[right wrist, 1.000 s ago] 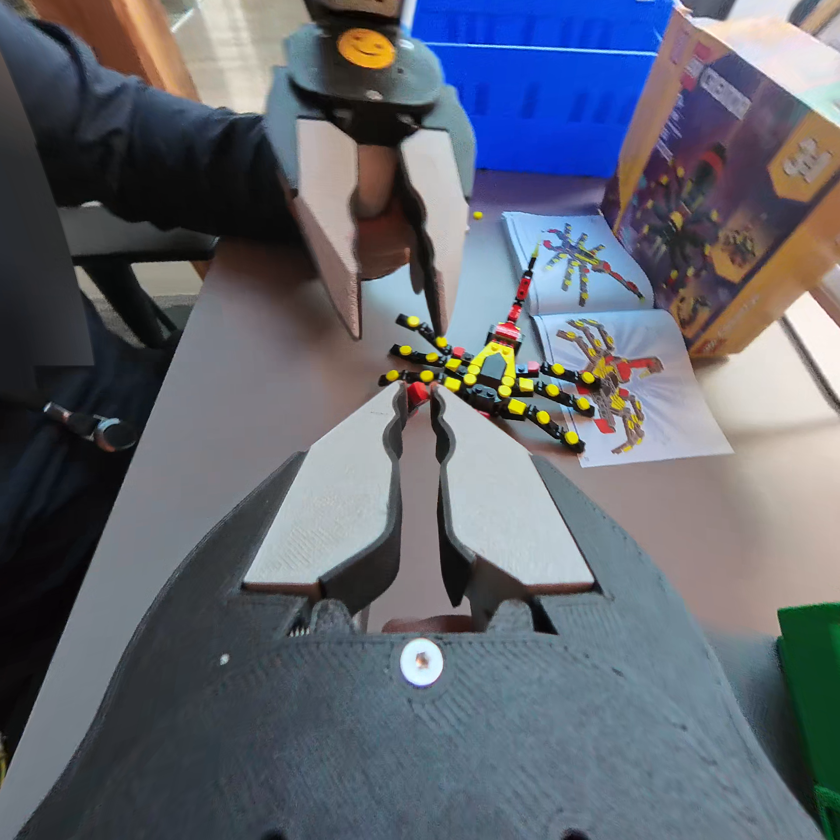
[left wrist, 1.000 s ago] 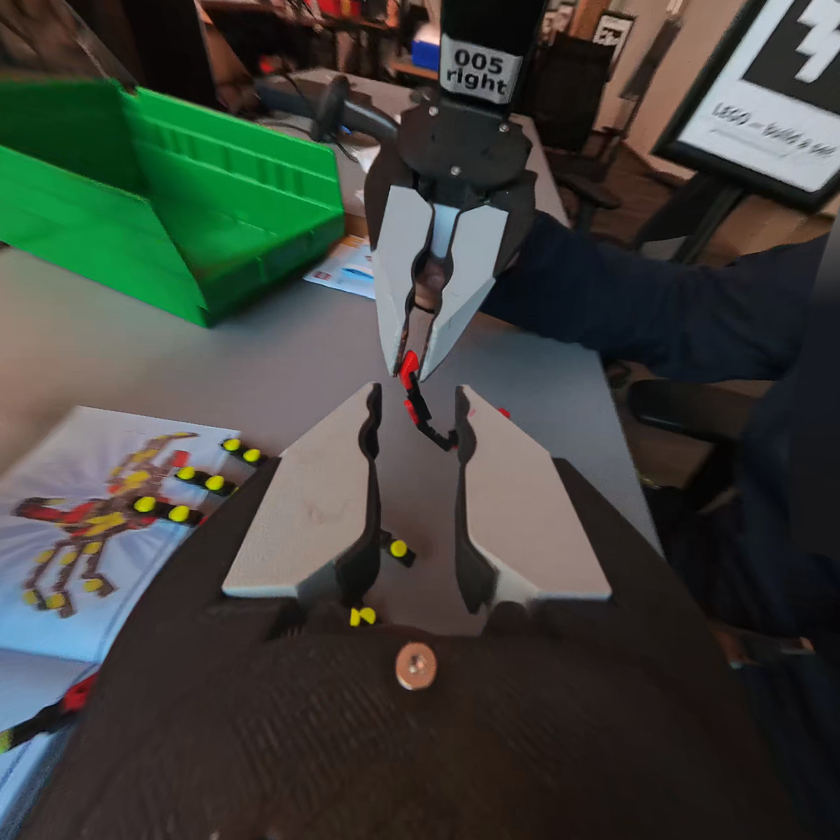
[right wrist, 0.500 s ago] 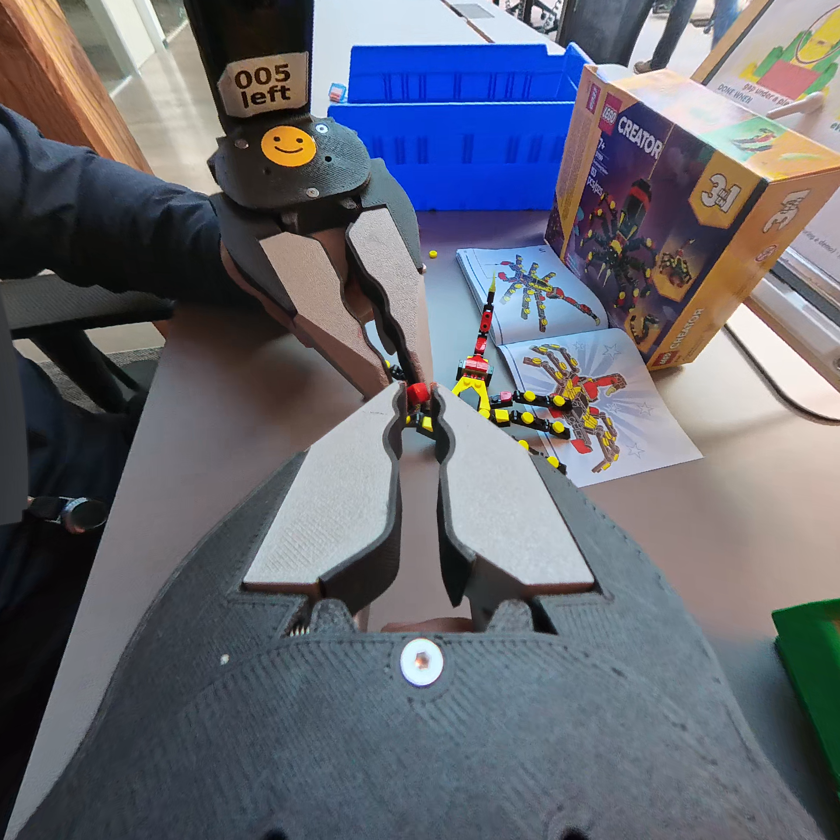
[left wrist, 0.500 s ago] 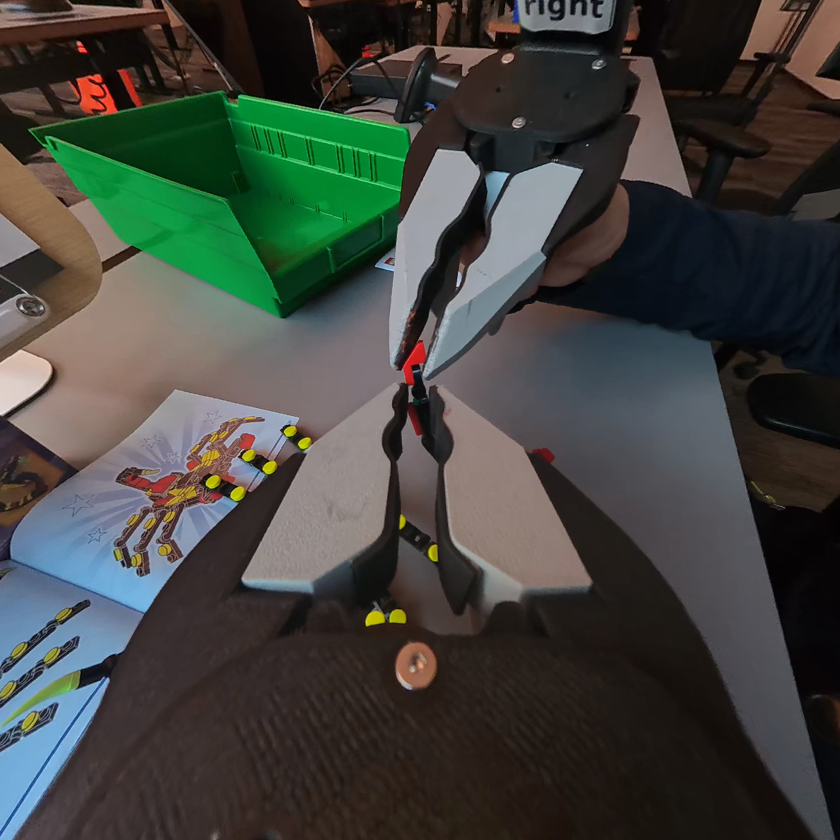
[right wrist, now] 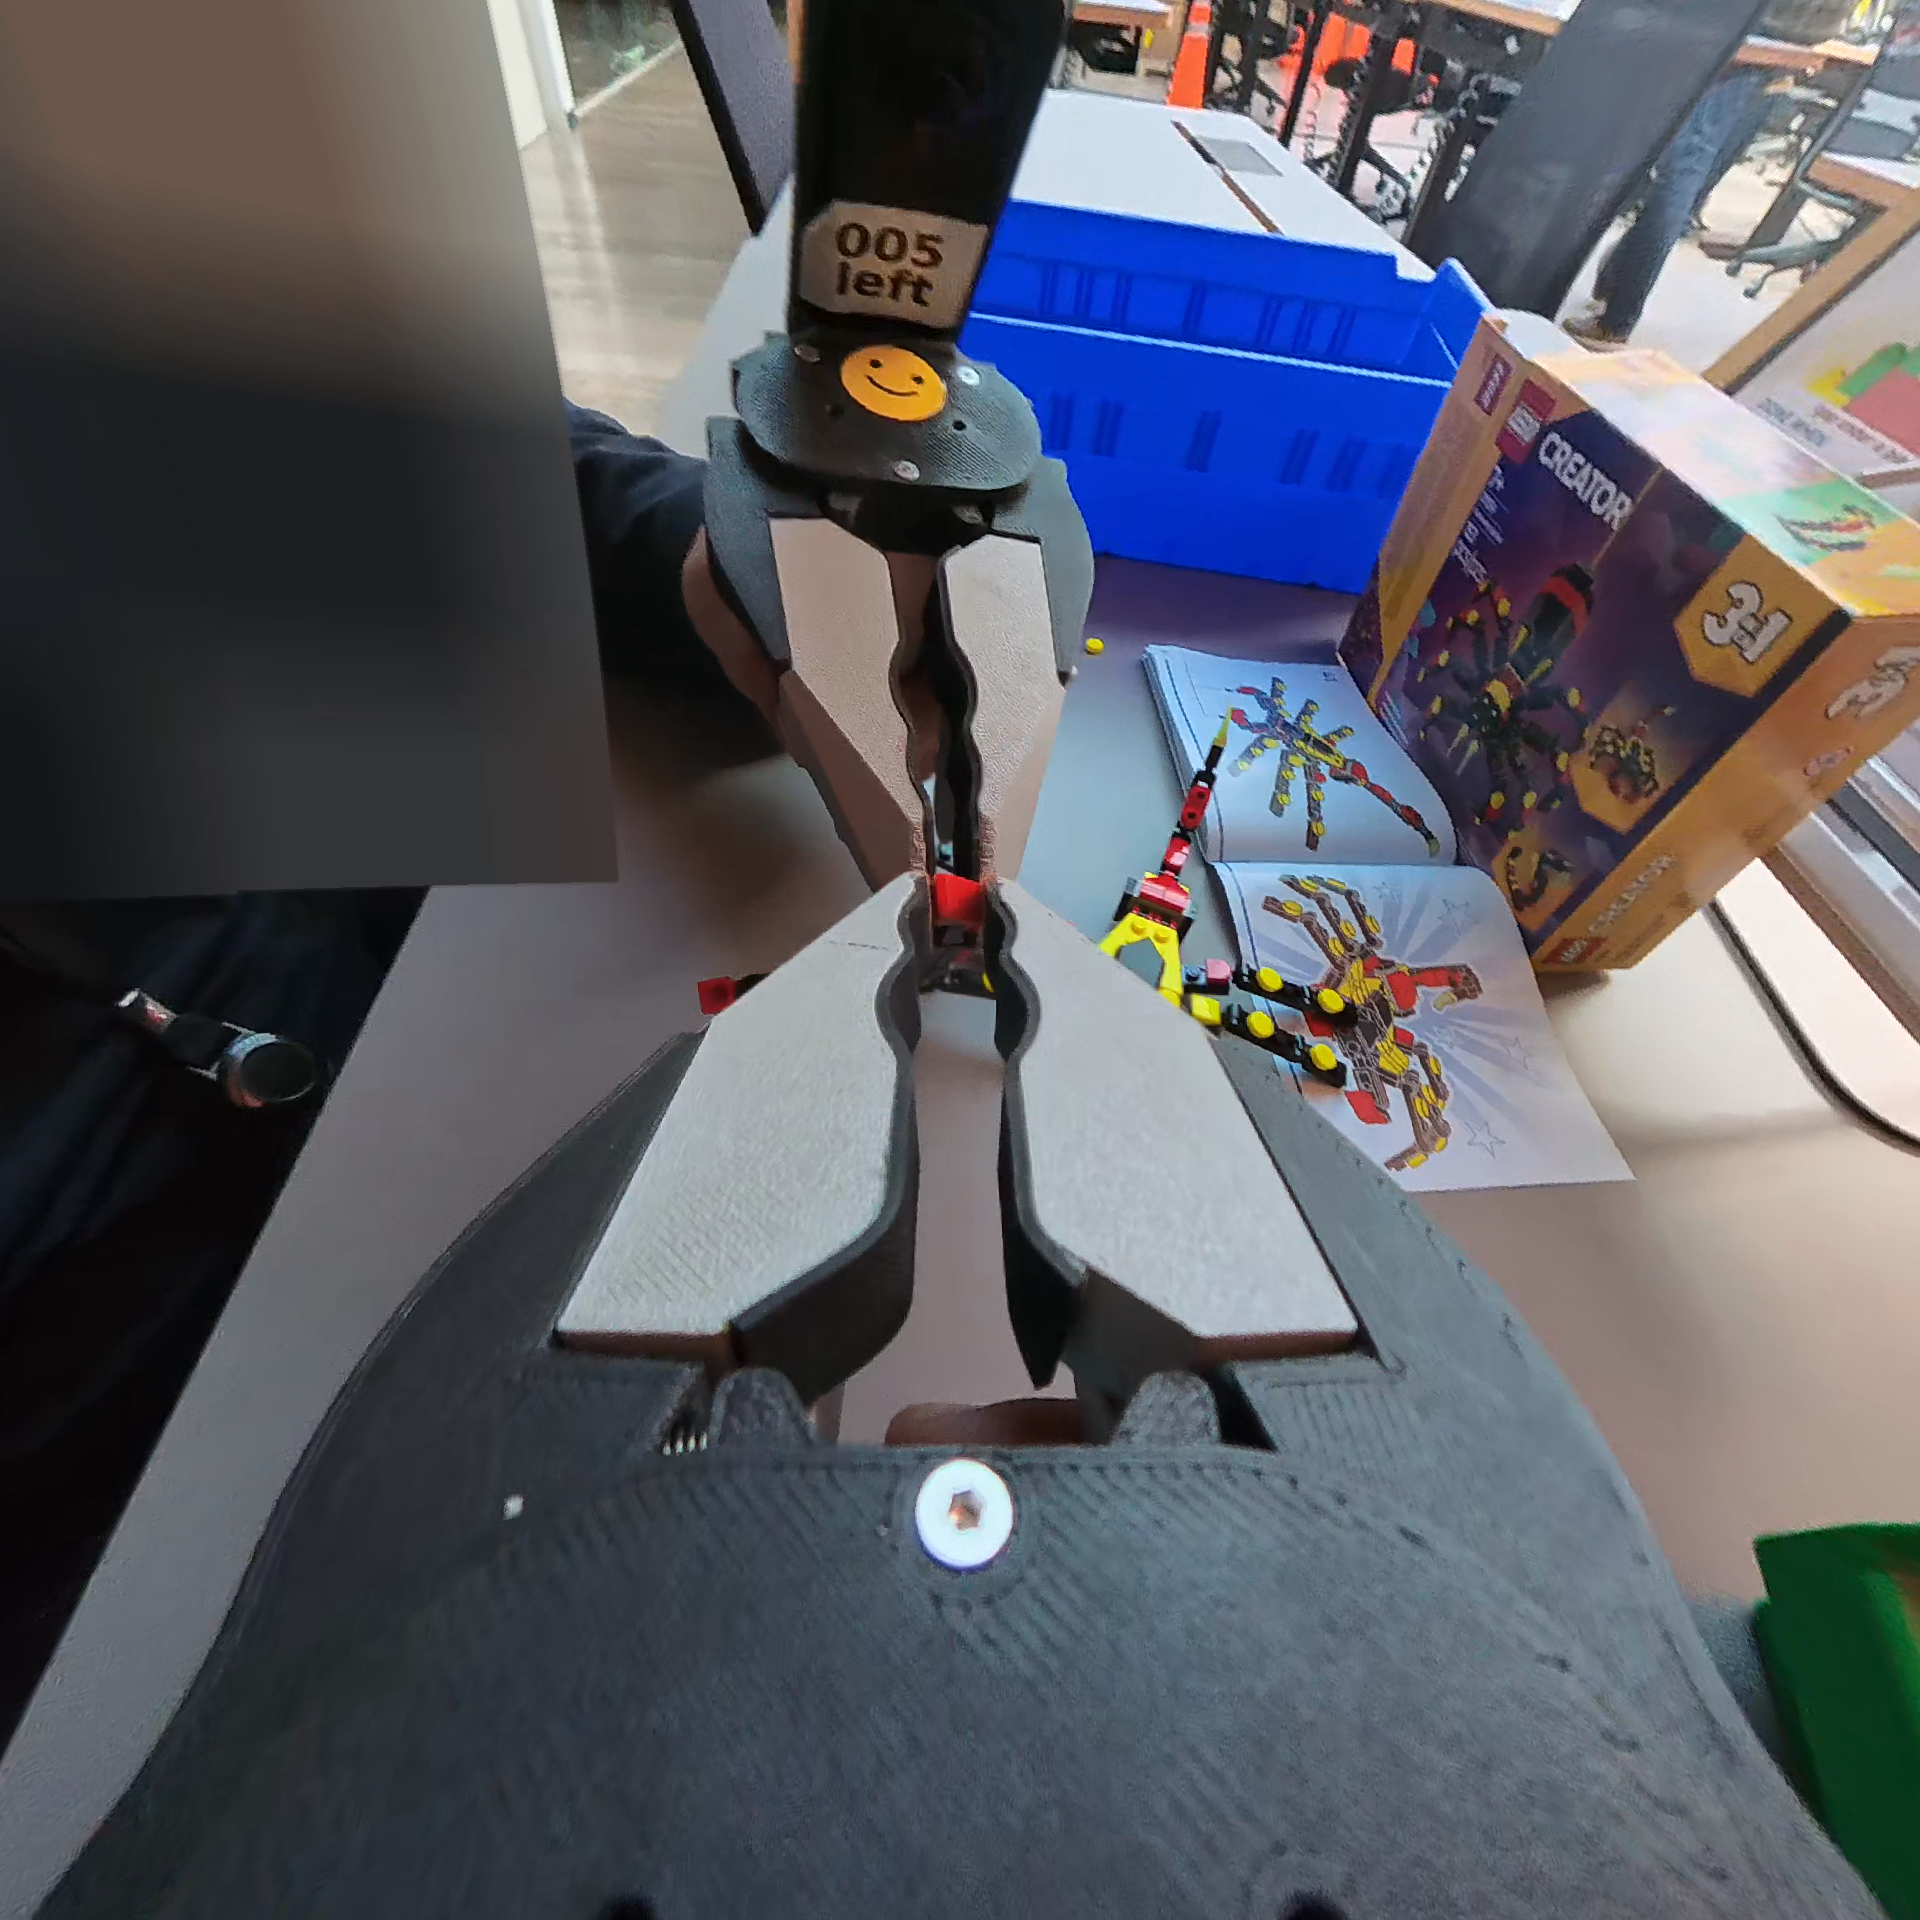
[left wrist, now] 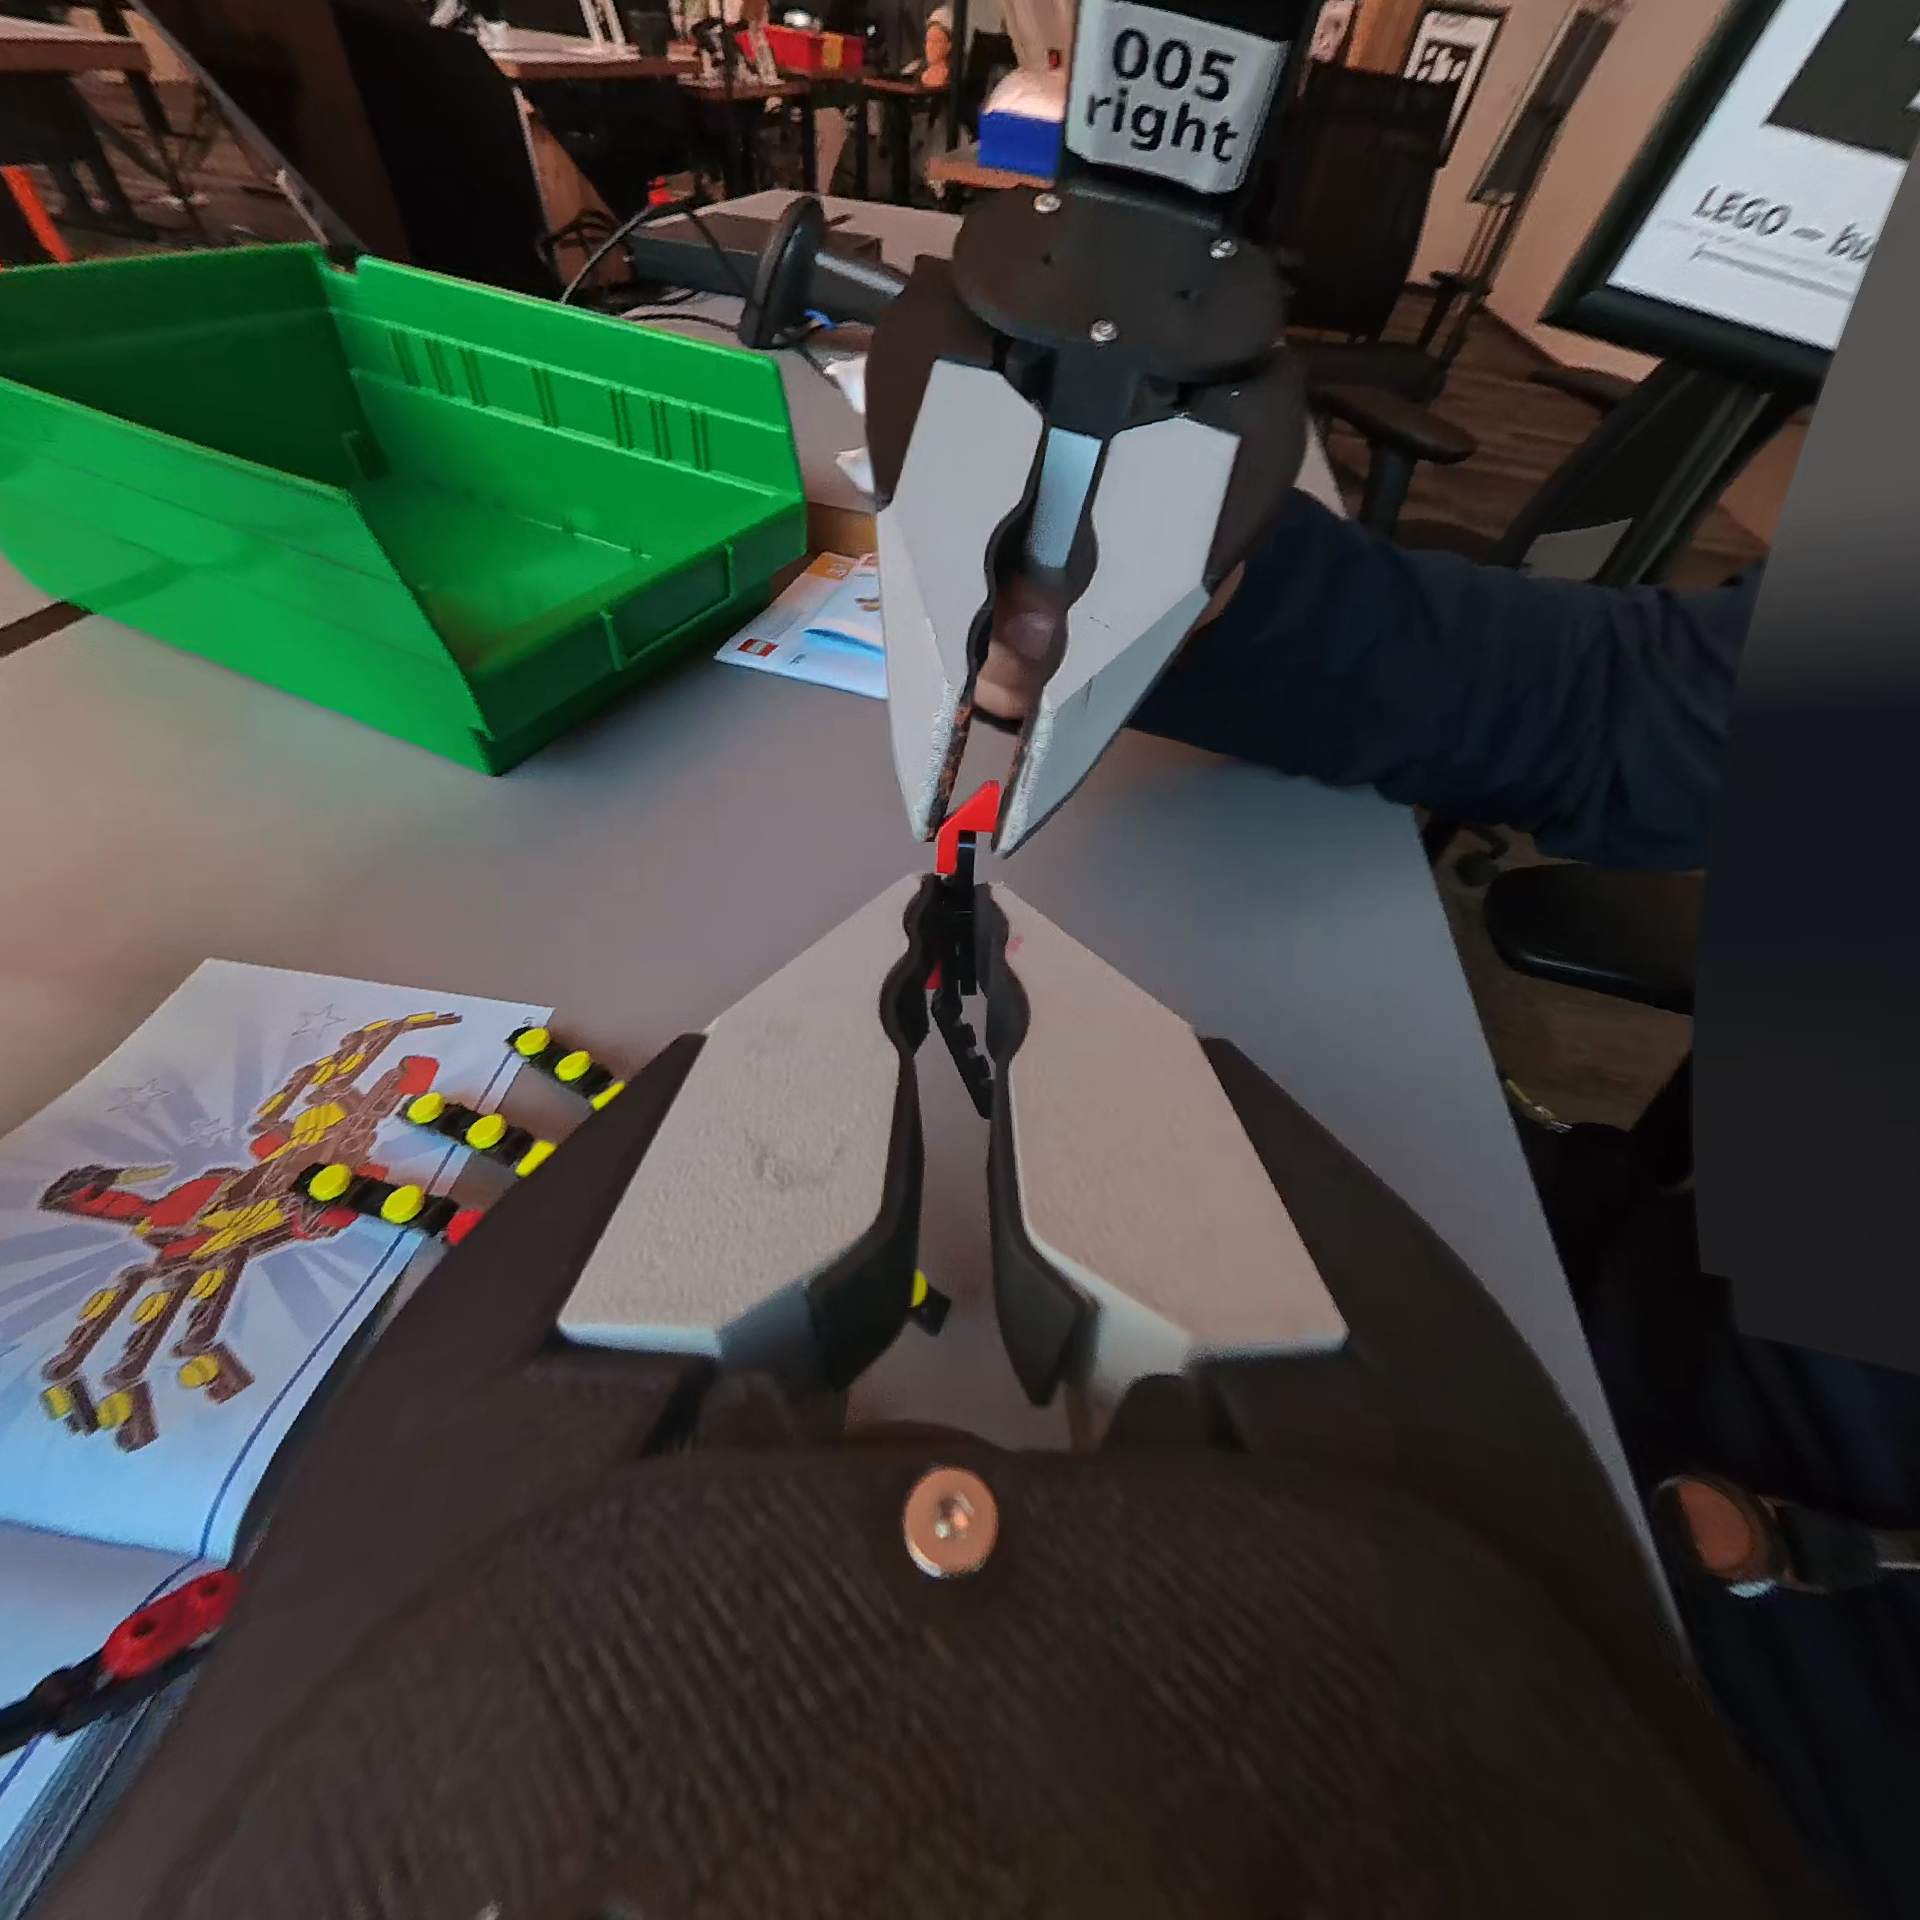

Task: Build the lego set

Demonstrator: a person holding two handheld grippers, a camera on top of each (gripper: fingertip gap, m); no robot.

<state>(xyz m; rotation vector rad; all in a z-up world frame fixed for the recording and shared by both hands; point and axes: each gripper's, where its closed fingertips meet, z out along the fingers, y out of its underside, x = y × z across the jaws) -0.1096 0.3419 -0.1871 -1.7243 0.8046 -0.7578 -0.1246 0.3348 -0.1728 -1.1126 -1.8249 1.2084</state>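
Observation:
My left gripper (left wrist: pixel 954 894) is shut on the black jointed lego limb (left wrist: pixel 961 997), which hangs down between its fingers. My right gripper (right wrist: pixel 954 902) is shut on the red piece (right wrist: pixel 954 896) at the limb's other end; in the left wrist view that red piece (left wrist: pixel 964 821) sits at the right gripper's (left wrist: pixel 968 826) tips. The two grippers meet tip to tip above the table, and the left gripper (right wrist: pixel 951 852) points down at mine. The black, yellow and red lego scorpion model (right wrist: pixel 1226 987) lies on the table beside the open instruction booklet (right wrist: pixel 1455 1091).
A green bin (left wrist: pixel 395 488) stands at the back left in the left wrist view. A blue bin (right wrist: pixel 1195 384) and the lego box (right wrist: pixel 1621 675) stand beyond the booklet. A small red piece (right wrist: pixel 717 992) lies on the grey table (right wrist: pixel 499 1039). A leaflet (left wrist: pixel 821 634) lies by the green bin. The tips of both grippers are at nearly the same place.
My left gripper has closed onto the black limb that the right gripper held up. Both grippers have drawn together tip to tip and shifted relative to the table.

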